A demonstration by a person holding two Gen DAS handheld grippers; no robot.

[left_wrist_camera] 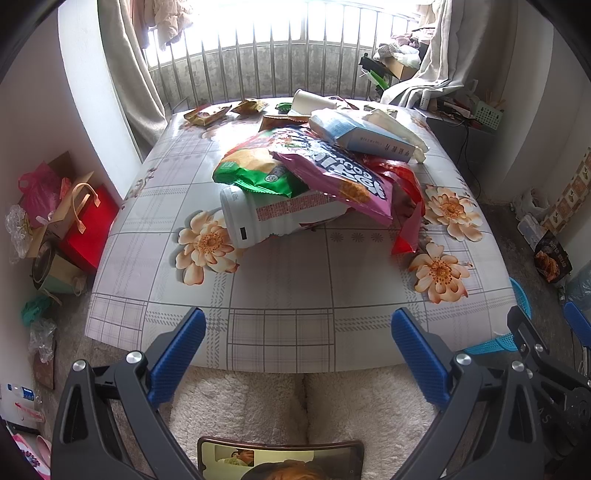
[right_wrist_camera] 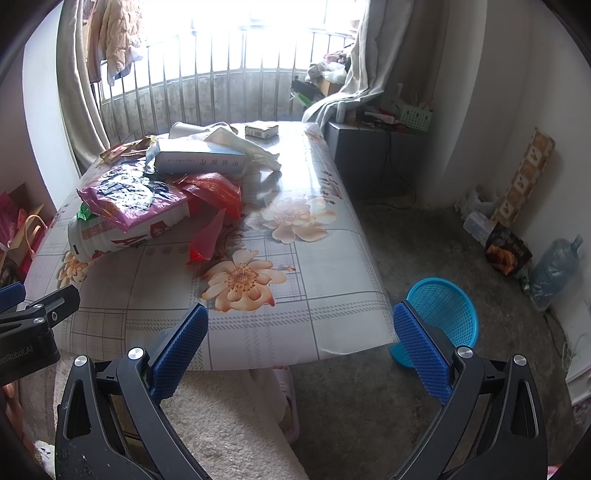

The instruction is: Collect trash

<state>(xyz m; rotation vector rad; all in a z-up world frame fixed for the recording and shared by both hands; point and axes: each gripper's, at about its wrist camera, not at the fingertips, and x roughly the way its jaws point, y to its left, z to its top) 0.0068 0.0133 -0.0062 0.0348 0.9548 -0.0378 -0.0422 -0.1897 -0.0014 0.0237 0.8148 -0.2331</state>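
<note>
light: daylight, blown-out window (left_wrist_camera: 258, 22) | glare: tablecloth (left_wrist_camera: 177, 155) sheen | focus: sharp | edges: fisheye bend, dark corners

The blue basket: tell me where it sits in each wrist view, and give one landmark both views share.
Left wrist: the blue basket is a sliver at the far right, on the floor behind the right gripper's arm, beside the table's near corner.
Right wrist: the basket is lower right, on the floor, partly behind the right finger.
Shared landmark: the pink bag on the pile.
</note>
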